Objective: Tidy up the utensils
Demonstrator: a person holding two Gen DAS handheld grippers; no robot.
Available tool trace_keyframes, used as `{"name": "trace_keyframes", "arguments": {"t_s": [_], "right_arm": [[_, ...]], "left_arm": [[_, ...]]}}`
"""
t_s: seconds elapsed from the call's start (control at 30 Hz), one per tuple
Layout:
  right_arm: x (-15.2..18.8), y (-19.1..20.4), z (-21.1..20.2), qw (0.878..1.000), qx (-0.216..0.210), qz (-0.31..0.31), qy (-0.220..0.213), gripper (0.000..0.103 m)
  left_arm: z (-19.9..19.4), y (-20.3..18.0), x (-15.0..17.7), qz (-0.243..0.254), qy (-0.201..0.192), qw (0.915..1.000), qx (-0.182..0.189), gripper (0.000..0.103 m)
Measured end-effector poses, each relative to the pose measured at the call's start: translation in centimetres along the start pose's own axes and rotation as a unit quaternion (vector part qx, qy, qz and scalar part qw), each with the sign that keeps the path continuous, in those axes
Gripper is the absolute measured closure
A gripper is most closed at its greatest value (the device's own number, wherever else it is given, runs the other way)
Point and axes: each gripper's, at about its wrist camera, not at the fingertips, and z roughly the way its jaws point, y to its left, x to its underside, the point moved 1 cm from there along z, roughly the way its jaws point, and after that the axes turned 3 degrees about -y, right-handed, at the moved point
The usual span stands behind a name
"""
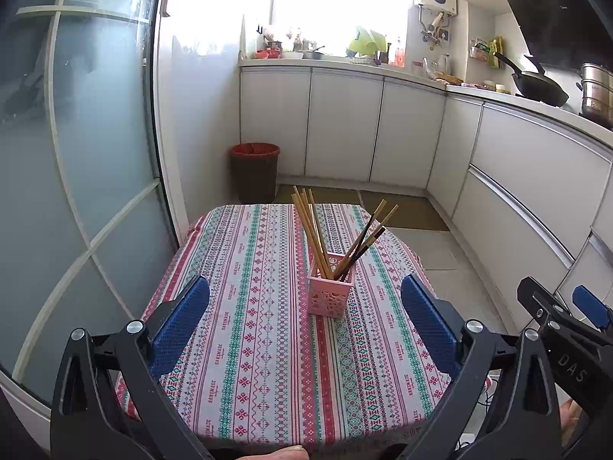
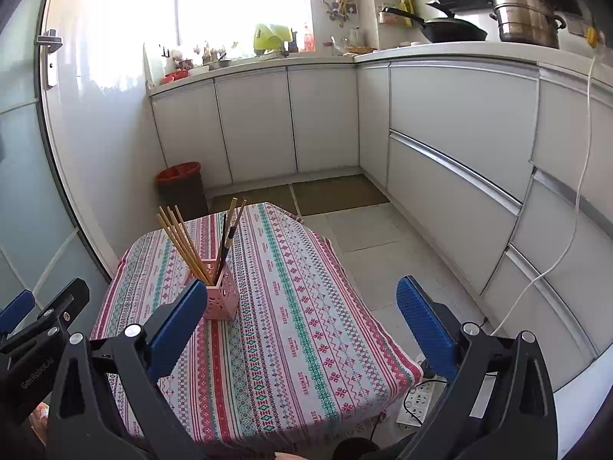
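Note:
A pink perforated holder (image 1: 330, 286) (image 2: 221, 292) stands near the middle of the small table (image 1: 245, 345) (image 2: 306, 329) with a striped patterned cloth. Several chopsticks (image 1: 312, 230) (image 2: 180, 241) stand in it: light wooden ones lean left, dark-tipped ones (image 1: 364, 241) (image 2: 228, 235) lean right. My left gripper (image 1: 305, 299) is open above the near half of the table, the holder between and beyond its blue fingers. My right gripper (image 2: 302, 303) is open too, over the table's right part; its left finger (image 2: 180, 318) overlaps the holder's corner. Both hold nothing.
A dark bin with a red liner (image 1: 254, 170) (image 2: 180, 186) stands on the floor beyond the table. White cabinets (image 1: 345, 126) (image 2: 452, 134) run along the back and right, with a wok (image 2: 452, 30) and a steel pot (image 2: 525, 17) on the counter. A glass door (image 1: 76, 153) is left; a power strip (image 2: 415, 402) lies on the floor.

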Motion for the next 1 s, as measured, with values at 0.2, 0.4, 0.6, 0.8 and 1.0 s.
{"name": "trace_keyframes", "arguments": {"t_s": [0.2,0.4,0.6,0.8,1.0], "right_arm": [[-0.01,0.18,0.07,1.0,0.0,-0.002,0.003,0.007],[-0.09,0.21,0.21,1.0,0.0,-0.003,0.006,0.007],[-0.15,0.26,0.38,1.0,0.0,-0.003,0.009,0.007],[0.0,0.35,0.53,1.0,0.0,-0.004,0.012,0.007],[0.01,0.36,0.72,1.0,0.0,-0.004,0.016,0.007]], "left_arm": [[0.08,0.0,0.06,0.0,0.0,1.0,-0.002,0.007],[0.36,-0.2,0.26,0.001,0.004,1.0,-0.003,0.007],[0.56,-0.19,0.27,0.001,0.008,1.0,-0.004,0.007],[0.77,-0.12,0.27,0.0,0.012,0.9999,-0.004,0.007],[0.87,-0.16,0.2,0.0,0.009,1.0,-0.002,0.007]]}}
